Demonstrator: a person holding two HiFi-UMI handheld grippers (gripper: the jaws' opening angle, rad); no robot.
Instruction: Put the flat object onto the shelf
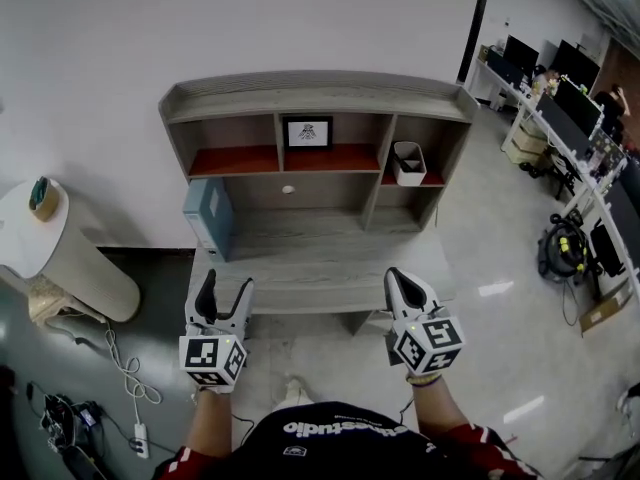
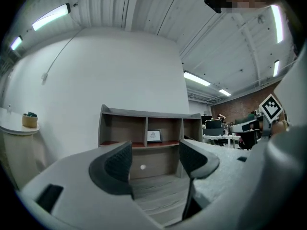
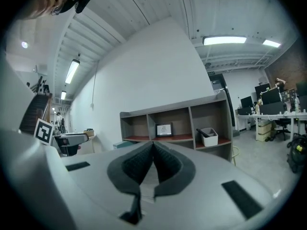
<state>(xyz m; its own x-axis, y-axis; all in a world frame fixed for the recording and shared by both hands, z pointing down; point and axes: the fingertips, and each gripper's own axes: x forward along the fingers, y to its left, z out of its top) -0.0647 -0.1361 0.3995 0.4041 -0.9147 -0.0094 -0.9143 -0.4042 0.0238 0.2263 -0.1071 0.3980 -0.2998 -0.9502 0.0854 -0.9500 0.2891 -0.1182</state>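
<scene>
A grey wooden shelf unit (image 1: 320, 96) with red-lined compartments stands against the white wall, above a desk top (image 1: 320, 258). A small framed picture (image 1: 307, 132) stands upright in the middle compartment; it also shows in the left gripper view (image 2: 154, 136) and the right gripper view (image 3: 164, 129). A flat blue-grey box (image 1: 208, 215) stands on edge at the desk's left end. My left gripper (image 1: 226, 293) hovers before the desk's front edge, open and empty (image 2: 156, 162). My right gripper (image 1: 397, 280) is level with it on the right, shut on nothing (image 3: 152, 152).
A white bin (image 1: 408, 163) with a dark tool sits in the right compartment. A round white table (image 1: 60, 253) with a small pot (image 1: 40, 196) stands at the left. Cables and a power strip (image 1: 140, 438) lie on the floor. Office desks with monitors (image 1: 570, 98) fill the right.
</scene>
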